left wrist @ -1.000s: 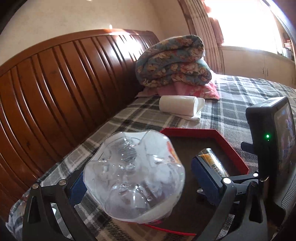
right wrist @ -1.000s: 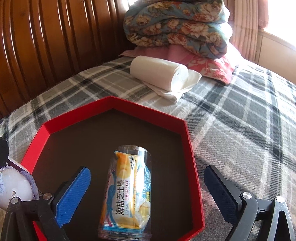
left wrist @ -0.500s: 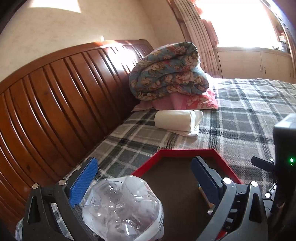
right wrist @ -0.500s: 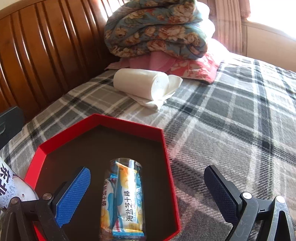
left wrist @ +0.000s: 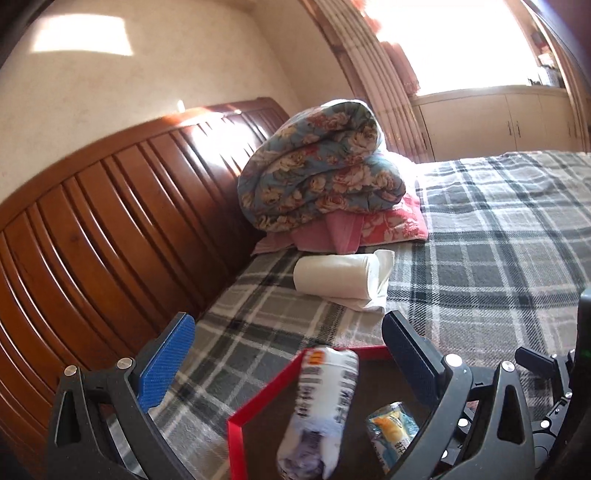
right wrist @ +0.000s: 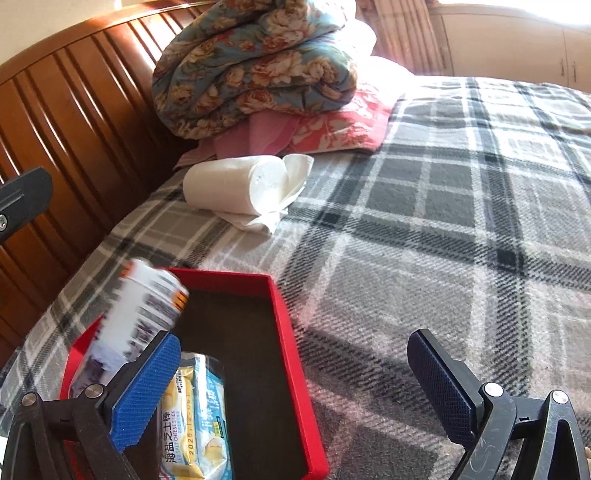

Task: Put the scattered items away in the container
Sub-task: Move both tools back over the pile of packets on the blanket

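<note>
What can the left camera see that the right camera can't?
Only the left wrist view shows the sunlit wall patch and the window. Only the right wrist view shows the printed writing on the cheese stick pack. Both show the red box, the blurred bottle at its edge, the tissue roll, the floral quilt and the plaid blanket.
</note>
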Motion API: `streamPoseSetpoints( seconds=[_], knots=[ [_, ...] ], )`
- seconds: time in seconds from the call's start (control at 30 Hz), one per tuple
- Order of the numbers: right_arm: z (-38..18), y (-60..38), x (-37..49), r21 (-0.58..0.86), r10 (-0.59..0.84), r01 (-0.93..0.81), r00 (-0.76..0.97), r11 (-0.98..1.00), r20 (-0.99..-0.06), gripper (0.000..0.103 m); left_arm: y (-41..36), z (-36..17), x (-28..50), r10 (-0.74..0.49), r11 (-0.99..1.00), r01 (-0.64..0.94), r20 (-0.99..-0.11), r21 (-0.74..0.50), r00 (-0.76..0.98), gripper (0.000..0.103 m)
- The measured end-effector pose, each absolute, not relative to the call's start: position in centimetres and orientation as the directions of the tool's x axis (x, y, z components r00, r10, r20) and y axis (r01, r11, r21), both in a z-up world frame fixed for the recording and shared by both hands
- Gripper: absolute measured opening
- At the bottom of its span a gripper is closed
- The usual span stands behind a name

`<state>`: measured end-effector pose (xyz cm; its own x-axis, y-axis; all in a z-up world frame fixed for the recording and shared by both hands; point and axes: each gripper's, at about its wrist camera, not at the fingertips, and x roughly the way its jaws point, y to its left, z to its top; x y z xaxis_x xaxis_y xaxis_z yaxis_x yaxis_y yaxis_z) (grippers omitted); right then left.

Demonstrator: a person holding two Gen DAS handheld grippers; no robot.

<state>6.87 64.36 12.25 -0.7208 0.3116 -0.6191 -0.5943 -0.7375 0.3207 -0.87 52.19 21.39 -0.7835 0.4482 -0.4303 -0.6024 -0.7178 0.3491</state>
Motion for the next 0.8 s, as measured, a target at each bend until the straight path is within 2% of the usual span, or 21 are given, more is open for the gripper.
streamPoseSetpoints(
  seconds=[0.07, 0.27, 0.4, 0.53, 0.63, 0.73, 0.8],
  knots=[
    [12.5, 64.8, 7.2, 0.336, 0.317, -0.599, -0.727, -0.727, -0.609, 0.102, 51.1, 21.9, -0.9, 0.464, -0.732, -0.607, -0.426, 0.31, -0.777, 0.103],
    [13.4, 64.3, 7.3, 0.347, 0.32, -0.583, -0.749, -0.735, -0.581, 0.102, 45.9, 22.8, 0.4, 0.4, -0.751, -0.526, -0.358, 0.399, -0.844, 0.103],
    [14.0, 62.4, 6.5, 0.281, 0.312, -0.553, -0.744, -0.784, -0.591, 0.102, 40.0, 23.1, -0.3, 0.322, -0.804, -0.465, -0.385, 0.371, -0.865, 0.103],
    [15.5, 58.9, 6.1, 0.155, 0.32, -0.476, -0.764, -0.866, -0.56, 0.102, 32.2, 22.6, -0.8, 0.181, -0.844, -0.356, -0.412, 0.401, -0.893, 0.103],
    [16.8, 56.0, 5.8, 0.088, 0.315, -0.418, -0.791, -0.904, -0.524, 0.102, 25.7, 21.0, -0.1, 0.043, -0.831, -0.272, -0.432, 0.485, -0.901, 0.103],
    [17.8, 52.7, 5.3, 0.08, 0.237, -0.32, -0.826, -0.944, -0.511, 0.102, 18.6, 18.3, 1.0, -0.107, -0.792, -0.186, -0.432, 0.581, -0.896, 0.103],
    [18.3, 49.9, 5.0, 0.093, 0.157, -0.234, -0.849, -0.968, -0.504, 0.102, 13.9, 16.9, 1.4, -0.194, -0.799, -0.119, -0.44, 0.59, -0.877, 0.103]
  ],
)
